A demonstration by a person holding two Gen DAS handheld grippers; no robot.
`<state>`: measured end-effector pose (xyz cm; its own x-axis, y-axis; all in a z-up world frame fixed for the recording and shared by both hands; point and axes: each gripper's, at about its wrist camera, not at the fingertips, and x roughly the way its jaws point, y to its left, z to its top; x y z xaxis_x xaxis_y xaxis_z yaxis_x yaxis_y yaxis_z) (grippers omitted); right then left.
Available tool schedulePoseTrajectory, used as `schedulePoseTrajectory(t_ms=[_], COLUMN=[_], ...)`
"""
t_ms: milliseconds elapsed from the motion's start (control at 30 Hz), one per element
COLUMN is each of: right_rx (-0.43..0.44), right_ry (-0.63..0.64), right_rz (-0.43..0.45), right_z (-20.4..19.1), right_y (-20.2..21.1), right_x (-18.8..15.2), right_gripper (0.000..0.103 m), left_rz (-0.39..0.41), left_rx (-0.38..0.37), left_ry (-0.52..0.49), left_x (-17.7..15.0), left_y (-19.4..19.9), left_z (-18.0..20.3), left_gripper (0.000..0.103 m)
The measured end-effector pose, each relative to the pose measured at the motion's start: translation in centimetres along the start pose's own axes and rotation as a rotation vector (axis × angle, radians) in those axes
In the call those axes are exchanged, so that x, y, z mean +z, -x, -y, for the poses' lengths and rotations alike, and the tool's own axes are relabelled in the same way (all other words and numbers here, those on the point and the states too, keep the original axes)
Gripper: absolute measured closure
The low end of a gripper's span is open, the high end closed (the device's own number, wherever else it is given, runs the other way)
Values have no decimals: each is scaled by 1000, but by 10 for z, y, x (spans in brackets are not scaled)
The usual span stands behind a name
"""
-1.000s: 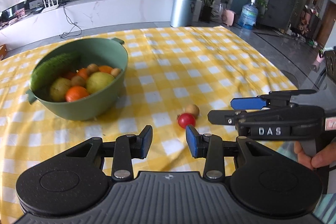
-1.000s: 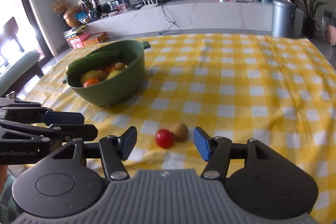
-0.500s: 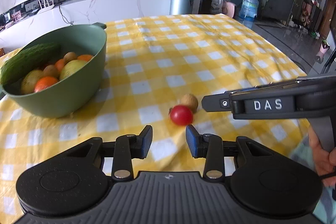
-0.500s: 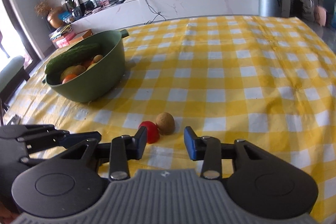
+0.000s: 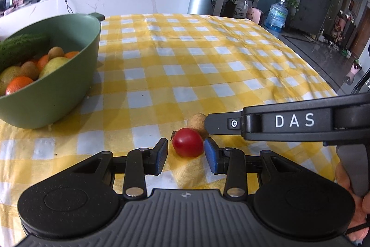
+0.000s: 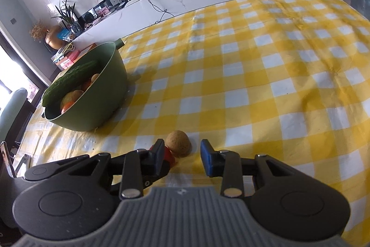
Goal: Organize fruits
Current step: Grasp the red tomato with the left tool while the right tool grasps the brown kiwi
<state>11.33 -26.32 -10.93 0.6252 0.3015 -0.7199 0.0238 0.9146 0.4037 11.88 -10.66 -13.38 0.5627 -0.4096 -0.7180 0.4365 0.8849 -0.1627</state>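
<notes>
Two narrow, empty finger pairs: tomato [image 5: 187, 142] between left fingers [image 5: 161, 155], kiwi [image 6: 178, 143] between right fingers [image 6: 208, 160].

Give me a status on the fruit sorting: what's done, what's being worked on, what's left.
Done: the green bowl already holds oranges, kiwis, a pear-like fruit and a cucumber. In hand: nothing gripped yet. The left gripper is open around the red tomato; the right gripper is open at the brown kiwi. Left: grip both, which lie on the yellow checked cloth, and carry them over to the bowl.

Bright daylight, soft shadows, window glare at left, fisheye-bent edges, sharp focus.
</notes>
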Motion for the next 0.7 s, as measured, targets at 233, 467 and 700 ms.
schedulePoseTrajectory(t_ms=[233,467,700], right_rx=[16,19,16], right_ry=[-22,-28,-46], right_rz=[-17,-24,-23], right_z=[1,0,1], right_y=[-8,-15,-19], right_x=[2,3,5], right_gripper=[71,71,71], left_rz=[5,13,9], left_rx=[-6,-37,23], left_ry=[15,33,20], left_x=[0,0,2], left_y=[-6,-6,3], left_z=[-1,-4,-8], left_gripper=[59,68,69])
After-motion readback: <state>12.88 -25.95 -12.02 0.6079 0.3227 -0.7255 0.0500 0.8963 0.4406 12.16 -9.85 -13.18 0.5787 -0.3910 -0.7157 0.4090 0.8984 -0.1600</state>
